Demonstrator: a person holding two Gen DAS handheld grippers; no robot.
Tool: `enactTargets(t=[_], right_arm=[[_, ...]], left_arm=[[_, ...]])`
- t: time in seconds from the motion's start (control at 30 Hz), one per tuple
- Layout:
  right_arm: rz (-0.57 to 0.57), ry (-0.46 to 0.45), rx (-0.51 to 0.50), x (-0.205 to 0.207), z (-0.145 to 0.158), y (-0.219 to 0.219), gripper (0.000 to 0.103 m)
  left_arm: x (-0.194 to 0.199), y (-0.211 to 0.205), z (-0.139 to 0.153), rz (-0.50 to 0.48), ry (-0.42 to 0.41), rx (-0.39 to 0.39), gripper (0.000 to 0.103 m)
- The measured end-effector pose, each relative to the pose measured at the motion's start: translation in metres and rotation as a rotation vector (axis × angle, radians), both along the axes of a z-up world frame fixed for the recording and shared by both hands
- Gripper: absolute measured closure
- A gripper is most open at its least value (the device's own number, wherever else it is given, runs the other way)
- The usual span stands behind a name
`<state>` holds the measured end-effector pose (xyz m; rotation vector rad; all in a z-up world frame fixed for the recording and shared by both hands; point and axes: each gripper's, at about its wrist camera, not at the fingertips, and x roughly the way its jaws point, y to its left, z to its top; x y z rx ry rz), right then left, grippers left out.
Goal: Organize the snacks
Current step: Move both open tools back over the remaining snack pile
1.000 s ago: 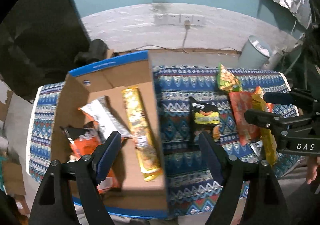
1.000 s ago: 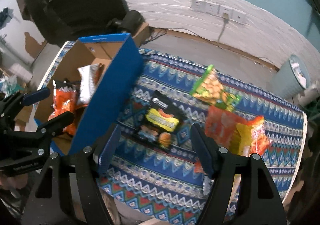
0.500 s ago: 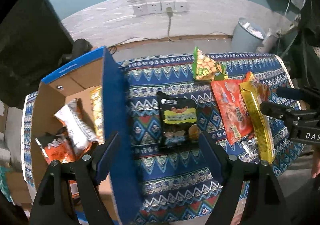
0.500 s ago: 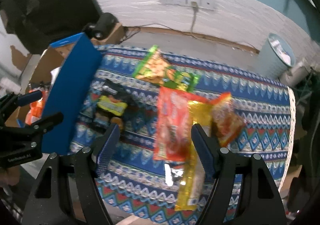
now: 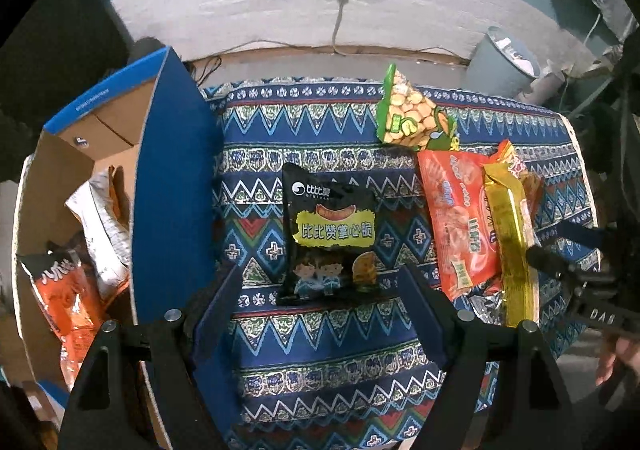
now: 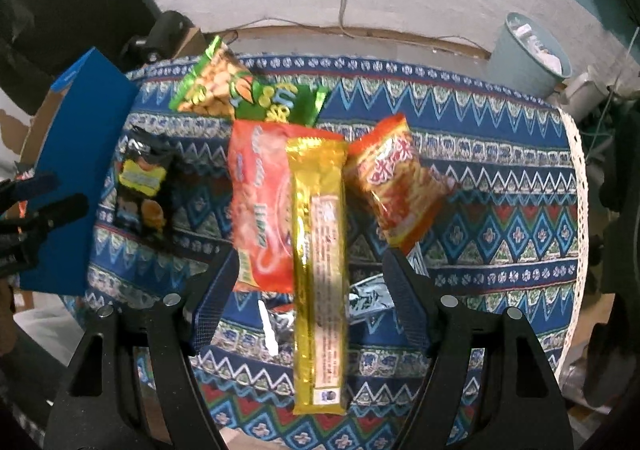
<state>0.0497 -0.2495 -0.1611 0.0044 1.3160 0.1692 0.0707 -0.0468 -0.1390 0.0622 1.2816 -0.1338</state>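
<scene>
Overhead, both grippers point steeply down at a worktop (image 5: 320, 354) draped in a blue zigzag-patterned cloth; the left gripper (image 5: 320, 302) stands wide open with nothing between its fingers (image 5: 218, 308), hanging above the lower edge of a black snack packet (image 5: 330, 238) that lies flat on the cloth; just left of that packet rises the blue wall of a cardboard box (image 5: 172, 186), and inside it lie an orange packet (image 5: 74, 298) and a silvery-white one (image 5: 104, 222); the right gripper (image 6: 310, 286) is likewise spread wide and grips nothing, poised over a long gold wrapper (image 6: 320, 270) that overlaps a red-orange packet (image 6: 260, 206) on its left; an orange noodle-style bag (image 6: 396, 186) sits to the right, a green bag of peanuts or similar (image 6: 216, 84) at the far side; something foil-like, perhaps another wrapper, peeks from under the gold one (image 6: 368, 298); a grey bin (image 6: 528, 54) stands on the floor beyond.
</scene>
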Motion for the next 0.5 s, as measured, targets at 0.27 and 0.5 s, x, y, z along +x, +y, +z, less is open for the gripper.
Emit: enactTargets(t=[0.27,0.5], right_arm=[[-0.011,0.051,0.009,-0.003,-0.031,-0.001,0.028],[0.013,0.079,-0.003,-0.002,-0.052,0.001,0.048]], left_arm=[[0.011,-0.007,-0.018,0.018,0.025,0.014,0.022],[0.024,-0.013,-0.035,0.042,0.038,0.040,0.022]])
